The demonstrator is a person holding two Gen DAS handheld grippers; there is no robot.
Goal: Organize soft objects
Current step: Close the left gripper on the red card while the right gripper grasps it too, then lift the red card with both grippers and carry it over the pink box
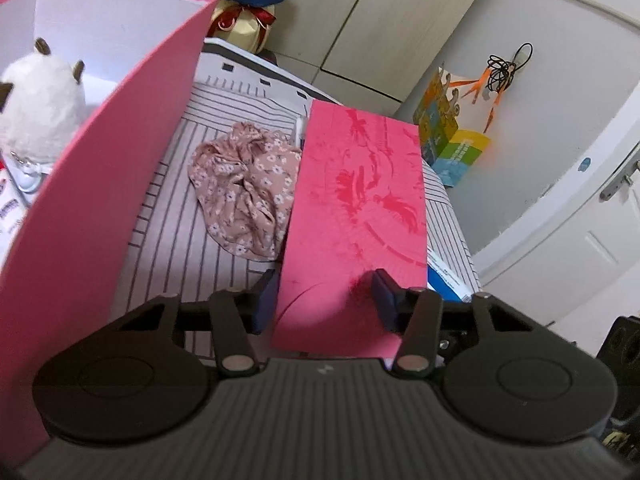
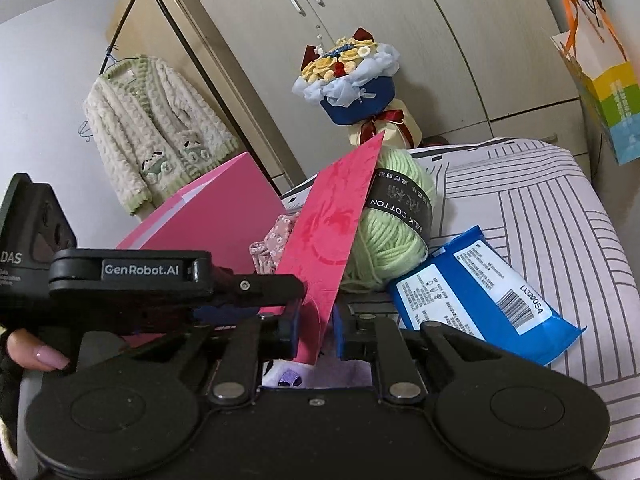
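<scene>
A red patterned box flap [image 1: 356, 208] lies between the fingers of my left gripper [image 1: 326, 296], whose jaws stand wide apart beside it without pinching. The same flap [image 2: 328, 232] runs edge-on between the fingers of my right gripper [image 2: 316, 326], with a small gap on the right side. The left gripper's body [image 2: 160, 280] shows beside it. A crumpled floral pink cloth [image 1: 246, 188] lies on the striped bedding [image 1: 180, 240], also in the right wrist view [image 2: 276, 240]. A white plush toy [image 1: 38, 96] sits inside the pink box [image 1: 108, 184]. A green yarn ball [image 2: 396, 220] rests behind the flap.
A blue wipes pack [image 2: 484, 296] lies on the striped bedding [image 2: 560, 220]. A wrapped knitted bouquet [image 2: 352, 84] stands by the wardrobe. A fluffy cardigan [image 2: 156, 132] hangs on a rack. A colourful paper bag [image 1: 452, 140] hangs by the door.
</scene>
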